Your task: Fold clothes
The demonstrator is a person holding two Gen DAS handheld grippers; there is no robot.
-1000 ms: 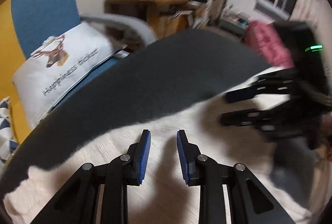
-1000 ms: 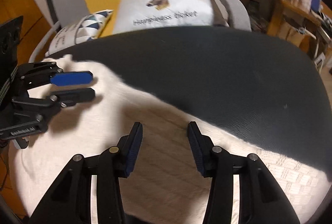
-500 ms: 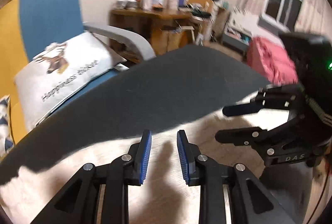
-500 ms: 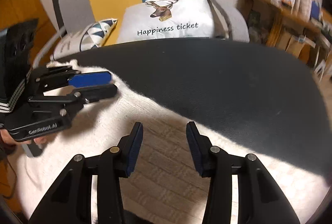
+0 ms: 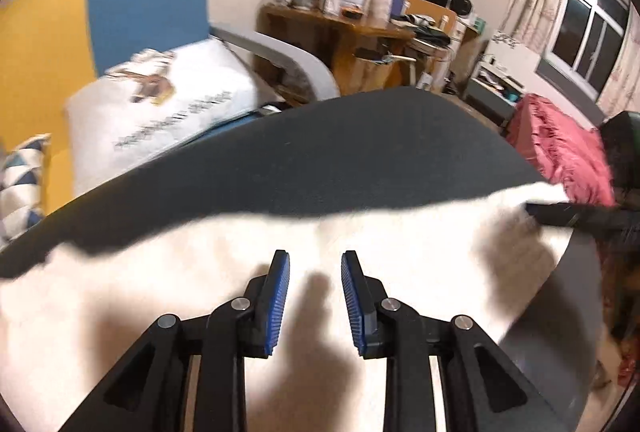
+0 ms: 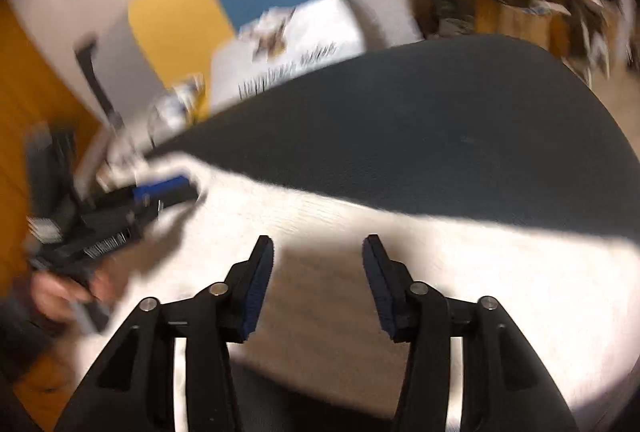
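Observation:
A cream knitted garment [image 5: 400, 252] lies spread on a dark round table [image 5: 360, 160]; it also shows in the right wrist view [image 6: 440, 272]. My left gripper [image 5: 314, 274] is open and empty, just above the garment's middle. My right gripper [image 6: 318, 256] is open and empty above the garment. The right gripper's dark fingers [image 5: 560, 214] show at the garment's right edge in the left wrist view. The left gripper [image 6: 168, 192], blurred, hovers over the garment's left corner in the right wrist view.
A blue, yellow and grey sofa [image 5: 140, 8] with a white deer-print cushion [image 5: 168, 104] stands behind the table. A cluttered wooden desk [image 5: 340, 32] is at the back. A red cloth [image 5: 560, 148] lies right of the table.
Both grippers have swung apart over the garment; the right gripper has moved to the garment's right edge and the views are blurred by motion. Both stay open.

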